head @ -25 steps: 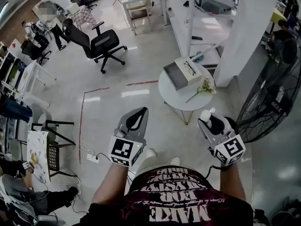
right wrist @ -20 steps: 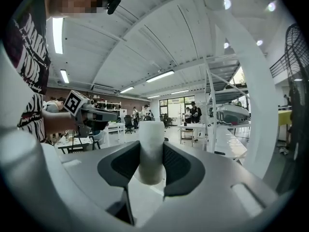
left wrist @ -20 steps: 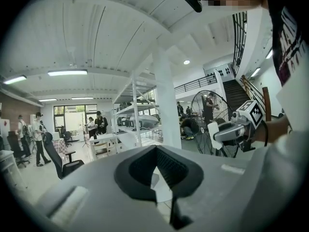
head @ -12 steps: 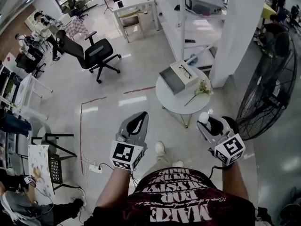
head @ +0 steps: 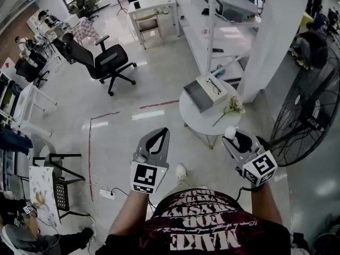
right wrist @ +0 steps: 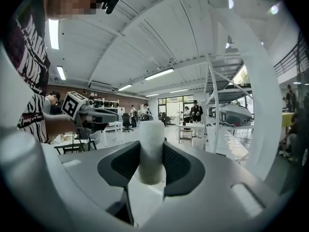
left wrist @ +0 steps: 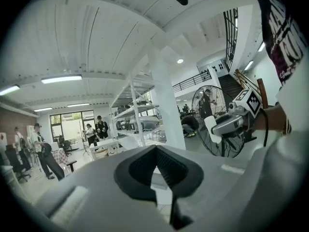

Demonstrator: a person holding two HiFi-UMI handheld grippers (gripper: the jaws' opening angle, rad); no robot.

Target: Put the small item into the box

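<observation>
Table (head: 197, 122) nearer; right claw (head: 232, 138) grips white cylinder (right wrist: 151, 150), lengthwise along jaws; left claw (head: 158, 133) closed.

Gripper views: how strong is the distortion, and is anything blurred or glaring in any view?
Left gripper view: heavy fisheye bend, black corners, left gripper grey body soft. Right gripper view: same bend; the small white cylinder between the fingers looks fairly sharp. Head view: ceiling lights glare off the glossy floor.

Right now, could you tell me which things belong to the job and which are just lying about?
Job: white cylinder in right gripper; box on round table.
Lying about: glasses, flower sprig, office chair, big fan; left gripper shut, empty.
</observation>
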